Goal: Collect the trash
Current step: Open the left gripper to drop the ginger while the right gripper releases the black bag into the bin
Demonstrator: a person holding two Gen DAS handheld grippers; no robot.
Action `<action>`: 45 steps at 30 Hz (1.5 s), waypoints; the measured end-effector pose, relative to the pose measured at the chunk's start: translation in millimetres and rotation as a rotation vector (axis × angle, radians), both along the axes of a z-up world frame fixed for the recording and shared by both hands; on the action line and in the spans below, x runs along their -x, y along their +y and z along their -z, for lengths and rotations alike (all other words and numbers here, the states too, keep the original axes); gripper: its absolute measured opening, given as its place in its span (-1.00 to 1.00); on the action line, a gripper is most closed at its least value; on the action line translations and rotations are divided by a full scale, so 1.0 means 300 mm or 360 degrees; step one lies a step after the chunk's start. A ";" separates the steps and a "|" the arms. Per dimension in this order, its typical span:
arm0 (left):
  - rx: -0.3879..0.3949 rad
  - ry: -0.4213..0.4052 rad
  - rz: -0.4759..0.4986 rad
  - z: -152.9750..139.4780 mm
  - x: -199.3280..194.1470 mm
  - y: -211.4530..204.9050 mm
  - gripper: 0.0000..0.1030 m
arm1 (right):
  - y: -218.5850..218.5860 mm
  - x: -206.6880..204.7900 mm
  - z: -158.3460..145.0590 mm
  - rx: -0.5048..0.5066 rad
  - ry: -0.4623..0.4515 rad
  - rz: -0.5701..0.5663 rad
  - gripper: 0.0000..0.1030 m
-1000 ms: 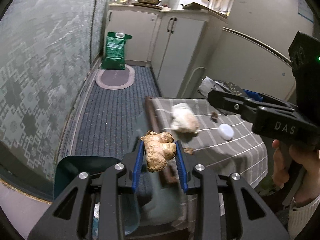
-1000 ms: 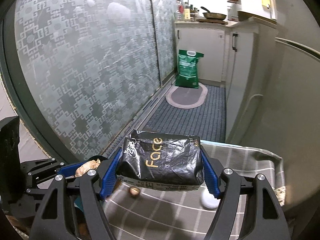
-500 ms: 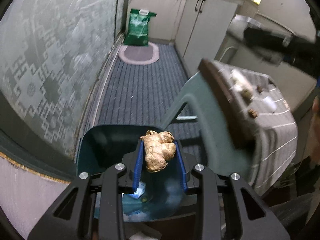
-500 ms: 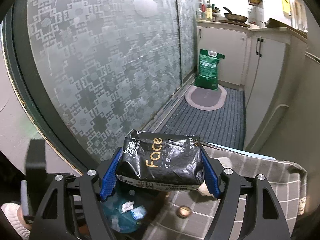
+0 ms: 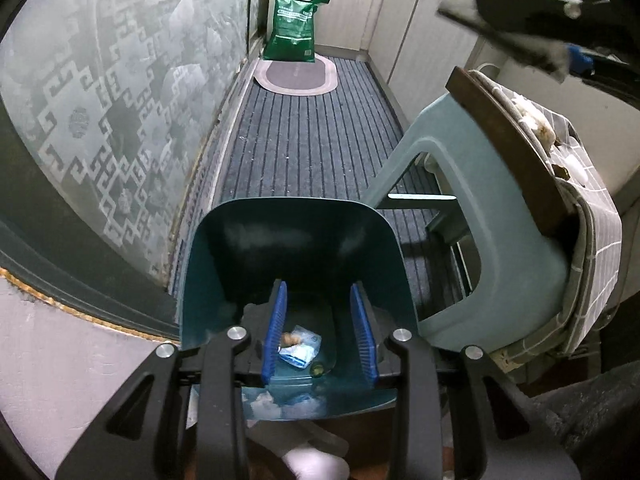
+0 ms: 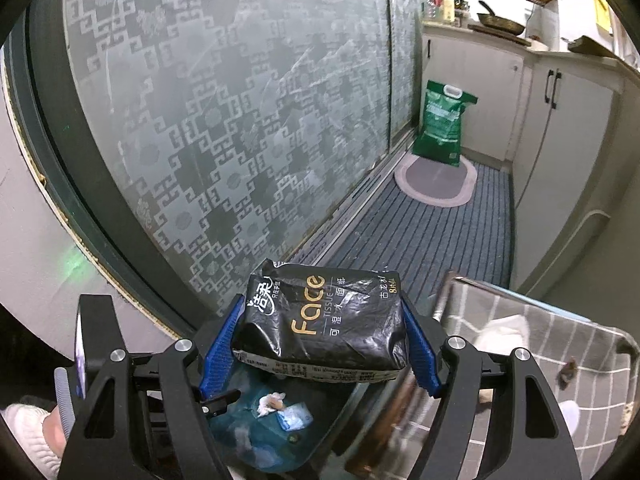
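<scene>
The left gripper (image 5: 319,330) hung released over the teal bin (image 5: 294,240), the ginger piece (image 5: 291,337) lay inside, and the right gripper (image 6: 320,342) grasped the black tissue pack (image 6: 322,322).

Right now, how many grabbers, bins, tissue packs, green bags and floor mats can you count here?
Grippers: 2 (left gripper open and empty, right gripper clamping the pack)
Teal bin: 1
Black tissue pack: 1
Green bag: 1
Oval mat: 1
Total: 6
</scene>
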State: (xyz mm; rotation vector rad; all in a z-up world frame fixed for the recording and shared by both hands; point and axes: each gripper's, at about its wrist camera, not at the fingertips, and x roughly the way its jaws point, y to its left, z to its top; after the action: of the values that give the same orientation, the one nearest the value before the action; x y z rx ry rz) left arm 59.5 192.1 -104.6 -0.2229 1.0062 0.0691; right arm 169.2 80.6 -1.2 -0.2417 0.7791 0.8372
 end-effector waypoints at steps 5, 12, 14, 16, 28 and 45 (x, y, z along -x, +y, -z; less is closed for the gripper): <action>0.0002 -0.0073 -0.0036 -0.054 0.038 0.041 -0.37 | 0.066 0.022 0.049 0.0059 0.0026 -0.0039 0.43; -0.0035 -0.0227 -0.0108 -0.174 0.107 0.090 -0.43 | 0.135 0.054 0.120 0.0133 0.0056 -0.0082 0.43; -0.0036 -0.0274 -0.0124 -0.211 0.128 0.099 -0.49 | 0.153 0.061 0.142 0.0147 0.0074 -0.0094 0.43; -0.0032 -0.0327 -0.0133 -0.252 0.149 0.108 -0.53 | 0.174 0.071 0.169 0.0170 0.0092 -0.0108 0.43; -0.0066 -0.0499 -0.0182 -0.389 0.225 0.105 -0.53 | 0.261 0.111 0.348 0.0294 0.0247 -0.0202 0.43; -0.0051 -0.0635 -0.0181 -0.481 0.276 0.092 -0.52 | 0.273 0.135 0.623 0.0563 0.0389 -0.0229 0.45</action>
State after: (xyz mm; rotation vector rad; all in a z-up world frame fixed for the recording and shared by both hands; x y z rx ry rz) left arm -23.4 219.6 39.7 -0.2532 0.5943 0.1385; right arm 128.6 162.6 -188.1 -0.5211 1.1506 0.8709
